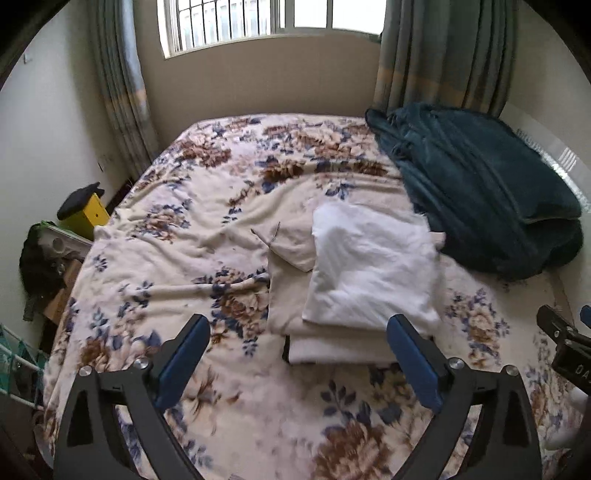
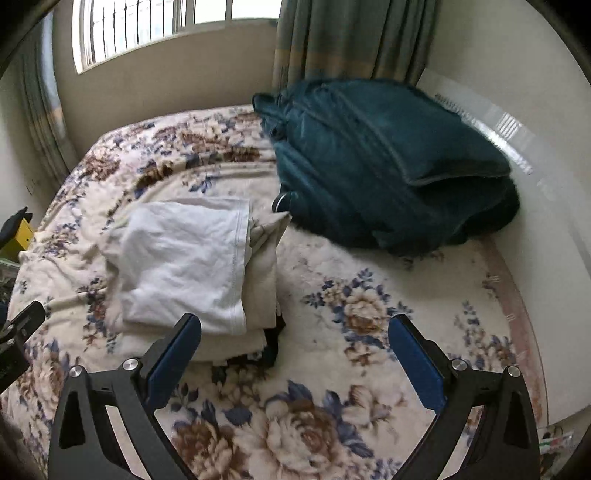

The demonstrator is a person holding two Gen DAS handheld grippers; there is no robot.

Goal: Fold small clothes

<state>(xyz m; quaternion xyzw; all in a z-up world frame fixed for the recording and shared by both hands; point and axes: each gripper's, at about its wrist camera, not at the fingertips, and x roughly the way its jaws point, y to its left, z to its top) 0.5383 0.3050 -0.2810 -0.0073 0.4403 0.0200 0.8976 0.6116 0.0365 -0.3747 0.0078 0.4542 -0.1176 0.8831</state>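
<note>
A folded white garment (image 1: pixel 369 266) lies on top of a stack of folded beige clothes (image 1: pixel 332 347) on the floral bedspread (image 1: pixel 177 258). It also shows in the right wrist view (image 2: pixel 184 262), with the beige pile (image 2: pixel 258 280) under it. My left gripper (image 1: pixel 299 328) is open and empty, just in front of the stack. My right gripper (image 2: pixel 293 328) is open and empty, hovering to the right of the stack. The right gripper also shows at the left wrist view's right edge (image 1: pixel 565 339).
A bundled dark teal blanket (image 2: pixel 380 162) lies at the back right of the bed, against the wall and curtain (image 2: pixel 351 40). A yellow box (image 1: pixel 92 214) and clutter sit off the bed's left side. A window (image 1: pixel 269 18) is behind.
</note>
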